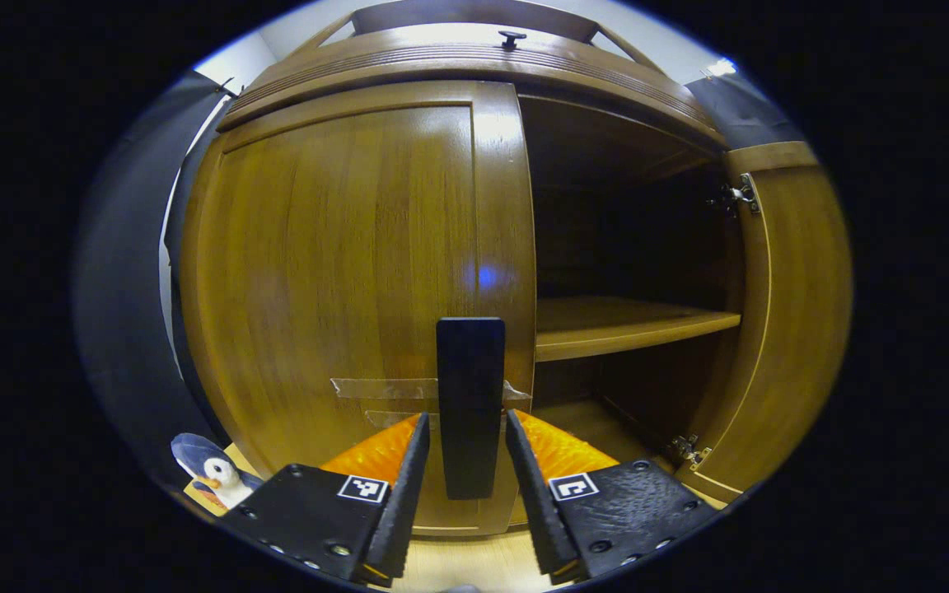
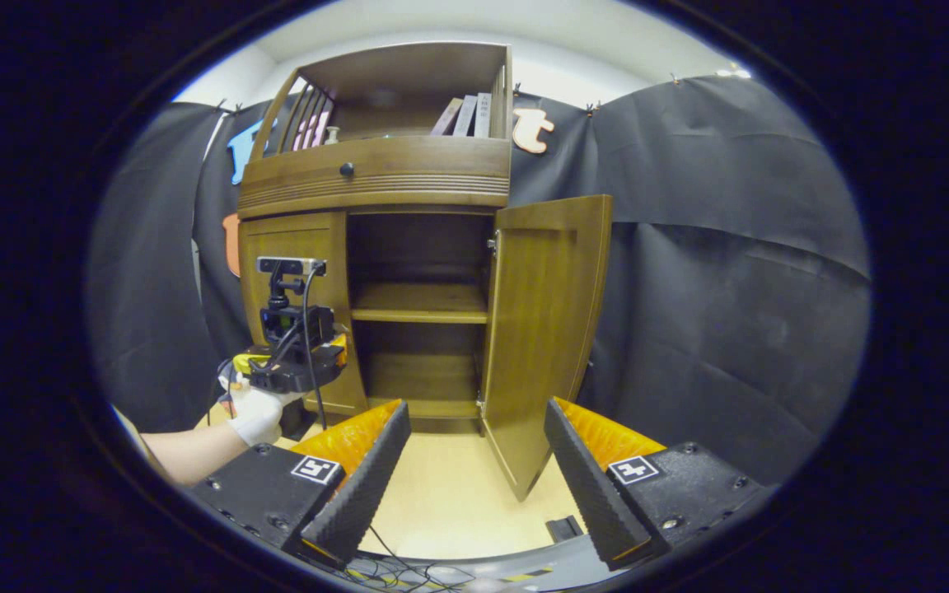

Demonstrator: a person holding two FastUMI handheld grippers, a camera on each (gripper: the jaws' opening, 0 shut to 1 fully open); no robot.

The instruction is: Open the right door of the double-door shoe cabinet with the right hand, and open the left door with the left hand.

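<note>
Already the right door (image 2: 544, 329) is seen swung wide, baring the cabinet's shelf (image 2: 418, 303). The left door (image 1: 343, 280) is shut, its black handle (image 1: 469, 403) framed between the spread fingers of the left gripper (image 1: 468, 486), not pinched. The right gripper (image 2: 474, 461) is held spread, back from the cabinet.

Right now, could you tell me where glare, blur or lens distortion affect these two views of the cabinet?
Left gripper view: bright glare streaks the closed brown wooden left door, a small blue lens flare sits by its black handle, and the fisheye bows the cabinet's edges. Right gripper view: even light, sharp on the open brown wooden right door; the shelved interior lies in shadow.
</note>
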